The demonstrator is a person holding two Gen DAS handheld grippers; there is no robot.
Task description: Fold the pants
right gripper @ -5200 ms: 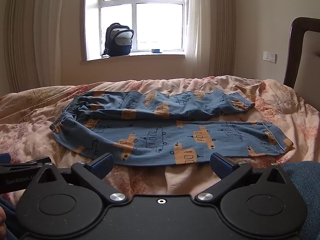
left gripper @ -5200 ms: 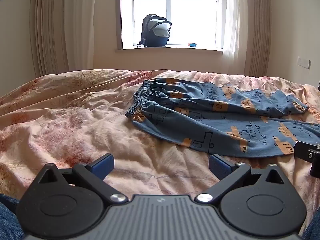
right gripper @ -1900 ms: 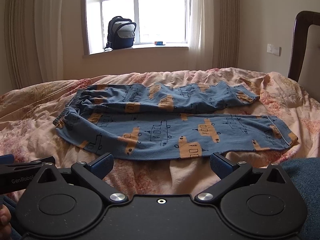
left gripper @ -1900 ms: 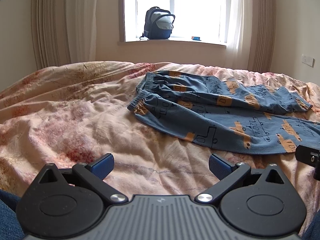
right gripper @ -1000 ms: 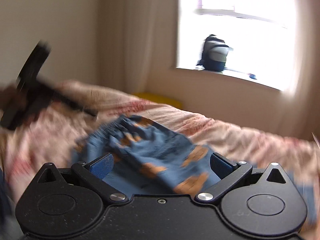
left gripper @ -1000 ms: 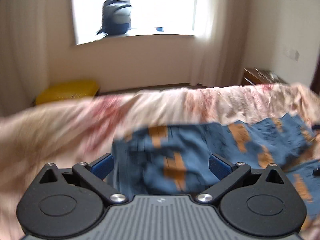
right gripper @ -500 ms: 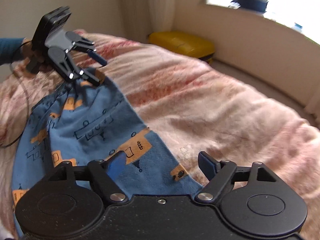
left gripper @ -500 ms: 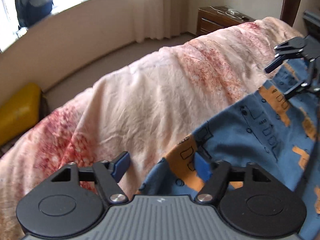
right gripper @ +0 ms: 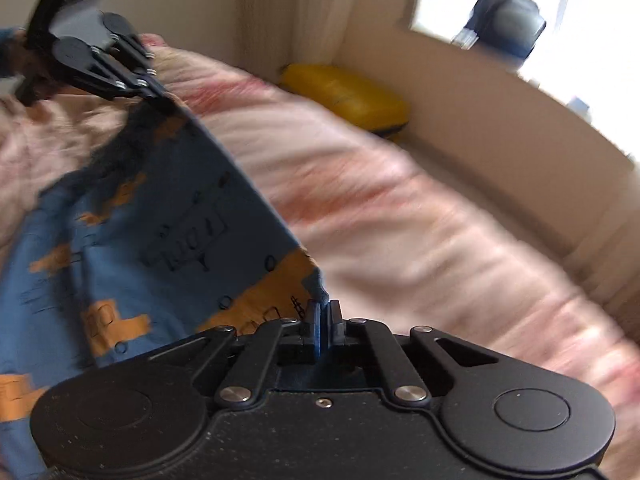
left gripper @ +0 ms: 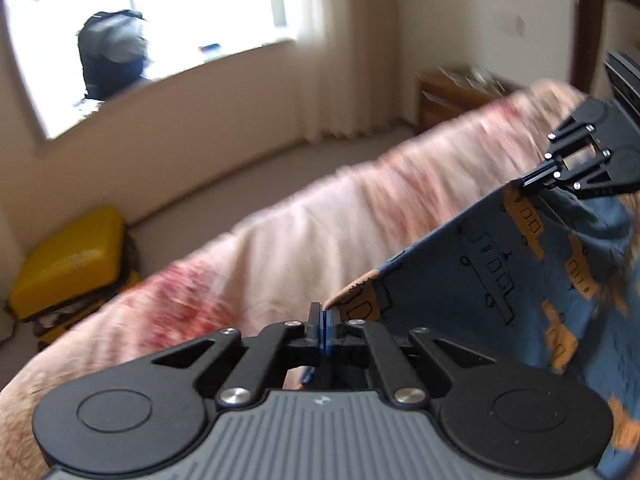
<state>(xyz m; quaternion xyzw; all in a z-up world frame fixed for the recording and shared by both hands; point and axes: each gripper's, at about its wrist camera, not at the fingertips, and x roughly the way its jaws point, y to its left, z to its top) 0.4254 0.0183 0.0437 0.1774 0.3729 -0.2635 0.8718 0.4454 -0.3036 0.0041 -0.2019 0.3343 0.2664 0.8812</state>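
Left gripper (left gripper: 322, 312) clamped tight on one corner of the pants (left gripper: 500, 272), blue pads pressed together with the orange-printed hem pinched between them. Right gripper (right gripper: 323, 312) likewise clamped on another corner of the pants (right gripper: 160, 220), a narrow slit between the pads with blue cloth caught in it. Each tool visible from the other camera: right gripper (left gripper: 532, 180) at the far upper end of the taut edge in the left wrist view, left gripper (right gripper: 158, 96) at the far upper end in the right wrist view, both nipping cloth at the fingertips. Pants stretched in a straight line between the two grips, lifted off the bed (left gripper: 280, 240) along that edge, the rest sagging down toward the quilt on the near side. Blue fabric with orange vehicle prints and black outline drawings. Pink, red-blotched quilt (right gripper: 400, 220) spread beyond the taut edge, motion-blurred. Past the bed, a yellow case (left gripper: 68, 260) on the floor below the window (left gripper: 180, 8); same yellow case (right gripper: 348, 96) seen in the right wrist view. Dark backpack (left gripper: 110, 54) on the sill, also blurred in the right wrist view (right gripper: 506, 16). Wooden nightstand (left gripper: 452, 92) beside the bed, near a dark headboard post (left gripper: 588, 28).
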